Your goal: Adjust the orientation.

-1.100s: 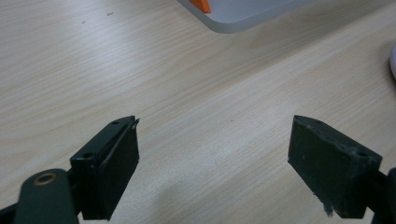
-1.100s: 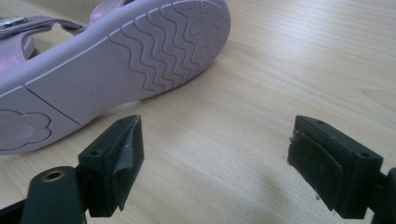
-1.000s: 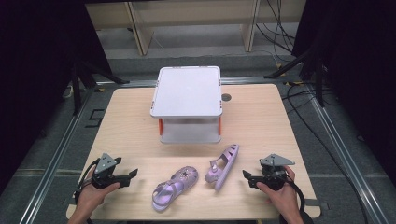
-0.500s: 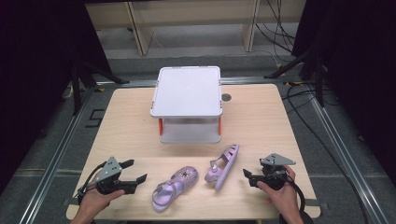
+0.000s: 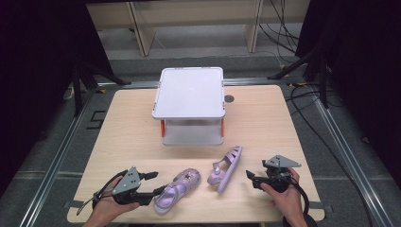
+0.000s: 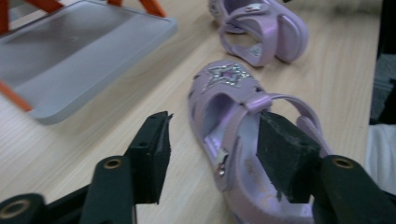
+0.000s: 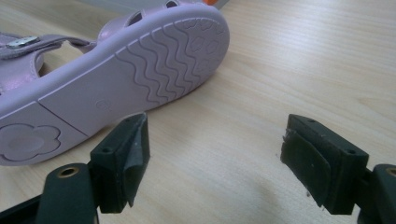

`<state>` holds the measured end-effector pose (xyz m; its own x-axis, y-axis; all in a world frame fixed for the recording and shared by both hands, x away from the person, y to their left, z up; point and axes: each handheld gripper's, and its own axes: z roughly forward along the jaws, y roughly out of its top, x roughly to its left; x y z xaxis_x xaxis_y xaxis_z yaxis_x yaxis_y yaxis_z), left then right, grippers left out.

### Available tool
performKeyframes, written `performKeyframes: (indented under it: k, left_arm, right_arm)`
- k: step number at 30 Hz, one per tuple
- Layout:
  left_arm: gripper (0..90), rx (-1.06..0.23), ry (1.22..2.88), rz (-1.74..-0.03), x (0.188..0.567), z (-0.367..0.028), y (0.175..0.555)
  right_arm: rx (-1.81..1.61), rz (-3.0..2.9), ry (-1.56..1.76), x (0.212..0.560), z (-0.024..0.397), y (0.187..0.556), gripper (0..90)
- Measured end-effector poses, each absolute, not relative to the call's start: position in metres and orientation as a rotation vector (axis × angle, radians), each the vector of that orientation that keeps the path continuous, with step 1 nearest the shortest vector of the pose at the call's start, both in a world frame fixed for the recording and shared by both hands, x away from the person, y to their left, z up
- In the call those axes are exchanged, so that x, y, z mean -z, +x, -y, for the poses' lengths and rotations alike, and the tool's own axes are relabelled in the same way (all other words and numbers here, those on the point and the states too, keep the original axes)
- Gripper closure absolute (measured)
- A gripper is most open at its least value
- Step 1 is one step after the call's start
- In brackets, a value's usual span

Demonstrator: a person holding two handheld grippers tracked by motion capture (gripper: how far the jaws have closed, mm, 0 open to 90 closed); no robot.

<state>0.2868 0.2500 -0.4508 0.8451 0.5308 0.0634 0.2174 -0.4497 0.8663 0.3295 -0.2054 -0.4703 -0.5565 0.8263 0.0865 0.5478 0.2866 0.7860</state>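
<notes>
Left tongs (image 6: 212, 154) have just been closing around the near sandal's (image 5: 176, 189) heel side, whose heel end is cut off. Can't tell if both pads press. Right tongs (image 7: 215, 163) gape beside the other sandal (image 5: 226, 168), tipped on edge. White shelf stand (image 5: 189, 104) sits mid-desk (image 5: 127, 127).

The sandal (image 6: 243, 126) between the left gripper's (image 6: 212, 154) jaws looks like soft lilac plastic with a pearly sheen and a glittery star on its toe strap. The second sandal (image 7: 116, 79), just ahead of the right gripper (image 7: 215, 158), shows a smooth matt rubbery sole with moulded waves. The table (image 5: 123, 127) is pale matt wood grain; the shelf (image 5: 189, 92) beyond is smooth grey plastic.
</notes>
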Motion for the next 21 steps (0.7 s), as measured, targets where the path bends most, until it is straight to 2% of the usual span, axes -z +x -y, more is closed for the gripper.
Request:
performKeyframes:
  k: [9,11,15,19,21]
  left_arm:
    - [51.0,-0.420,2.170,-0.436,0.458,-0.228,0.294]
    - [55.8,-0.409,2.174,-0.414,0.461,-0.224,0.296]
    - [72.3,-0.416,2.172,-0.400,0.461,-0.222,0.295]
    - [80.9,-0.428,2.150,-0.448,0.460,-0.226,0.296]
    - [81.2,-0.443,2.136,-0.462,0.459,-0.227,0.296]
  right_arm:
    - [-1.182,-2.222,1.256,0.471,0.202,0.329,23.9]
    - [-1.189,-2.212,1.241,0.471,0.202,0.329,24.2]
    - [-1.195,-2.201,1.219,0.471,0.204,0.329,24.4]
    - [-1.197,-2.206,1.246,0.470,0.203,0.329,24.7]
    - [-1.198,-2.206,1.239,0.470,0.202,0.329,24.7]
